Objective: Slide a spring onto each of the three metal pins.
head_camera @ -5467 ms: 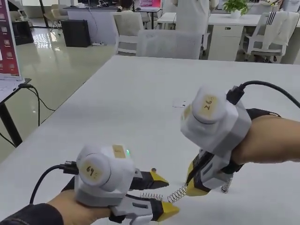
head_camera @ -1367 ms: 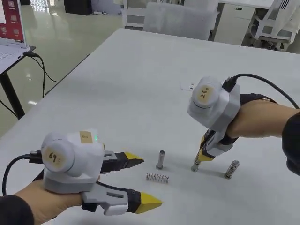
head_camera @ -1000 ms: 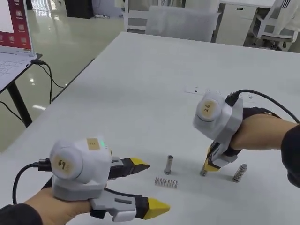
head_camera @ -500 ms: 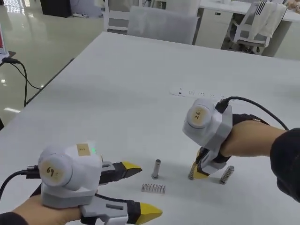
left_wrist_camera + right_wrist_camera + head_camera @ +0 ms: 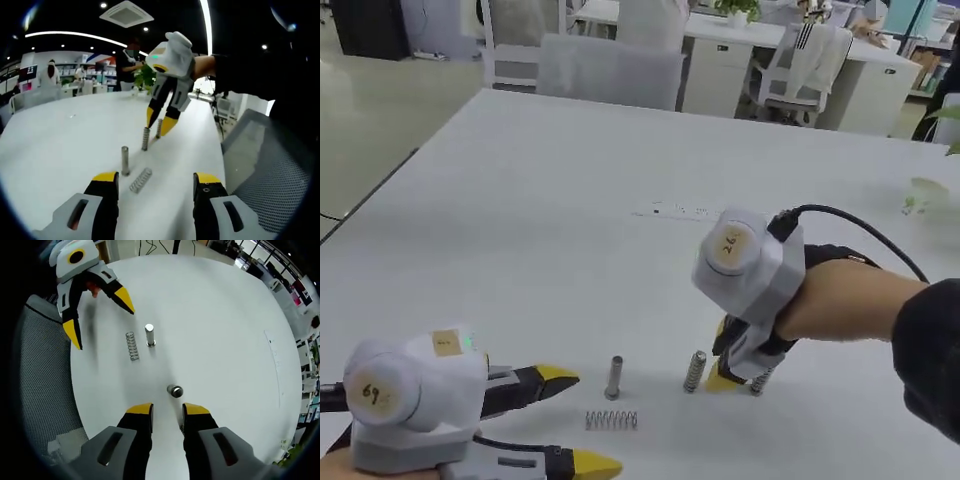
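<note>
Three metal pins stand in a row on the white table [image 5: 570,200]. The left pin [image 5: 614,377] [image 5: 124,160] [image 5: 150,335] is bare. A spring sits on the middle pin [image 5: 695,371] [image 5: 145,138] [image 5: 174,390]. The right pin [image 5: 760,378] [image 5: 159,128] also wears a spring and is partly hidden behind my right gripper [image 5: 723,375] [image 5: 167,410] [image 5: 159,120]. That gripper points down beside the middle pin, its jaws slightly apart and holding nothing. A loose spring [image 5: 611,420] [image 5: 141,180] [image 5: 132,345] lies flat near the bare pin. My left gripper [image 5: 578,420] [image 5: 156,179] [image 5: 95,295] is open just short of it.
A flush socket strip [image 5: 675,211] sits mid-table. A grey mesh chair [image 5: 270,165] [image 5: 45,390] is at the near table edge. More chairs [image 5: 610,70] and desks stand beyond the far edge, and a person [image 5: 127,65] stands in the background.
My right gripper has come off the middle pin, which now stands free with its spring on it. The head camera has swung to the right. The left gripper has hardly moved.
</note>
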Action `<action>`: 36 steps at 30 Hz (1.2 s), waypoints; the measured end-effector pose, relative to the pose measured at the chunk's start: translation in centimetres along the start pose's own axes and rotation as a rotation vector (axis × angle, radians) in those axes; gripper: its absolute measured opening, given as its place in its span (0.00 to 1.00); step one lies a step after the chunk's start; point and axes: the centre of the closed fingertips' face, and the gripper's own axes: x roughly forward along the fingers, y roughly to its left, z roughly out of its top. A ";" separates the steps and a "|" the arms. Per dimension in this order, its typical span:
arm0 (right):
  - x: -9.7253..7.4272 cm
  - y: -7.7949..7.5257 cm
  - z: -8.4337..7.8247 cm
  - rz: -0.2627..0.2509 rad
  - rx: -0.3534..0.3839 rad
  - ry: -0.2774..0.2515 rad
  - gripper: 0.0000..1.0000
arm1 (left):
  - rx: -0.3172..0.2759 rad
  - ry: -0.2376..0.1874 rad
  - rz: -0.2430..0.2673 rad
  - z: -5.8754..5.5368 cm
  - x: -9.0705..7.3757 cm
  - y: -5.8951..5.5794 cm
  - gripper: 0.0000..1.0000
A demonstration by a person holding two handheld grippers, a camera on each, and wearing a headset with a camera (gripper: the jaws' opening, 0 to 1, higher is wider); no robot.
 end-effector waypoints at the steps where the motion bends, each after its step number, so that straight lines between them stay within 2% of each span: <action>1: 0.0 0.6 -0.1 0.012 0.004 -0.006 0.21 | 0.000 0.000 0.000 -0.1 0.0 0.0 0.55; 5: 0.3 2.7 0.5 0.050 0.003 -0.027 0.19 | -0.001 0.001 0.001 -0.4 0.0 -0.1 0.55; 8: 0.6 4.1 1.6 0.075 -0.002 -0.052 0.19 | -0.003 0.006 0.004 -0.7 -0.2 -0.2 0.55; 10: 0.9 4.9 2.9 0.093 -0.020 -0.077 0.18 | 0.000 0.006 0.004 -0.7 -0.3 -0.4 0.54; 16: 2.6 5.9 5.3 0.110 -0.092 -0.091 0.16 | -0.002 0.004 0.017 -0.8 -0.6 -0.4 0.54; 21: 4.1 5.6 5.7 0.107 -0.144 -0.067 0.15 | -0.004 0.004 0.030 -0.9 -0.7 -0.1 0.54; 36: 6.0 5.3 6.0 0.125 -0.197 -0.050 0.11 | -0.012 0.006 0.039 -1.0 -0.5 0.3 0.51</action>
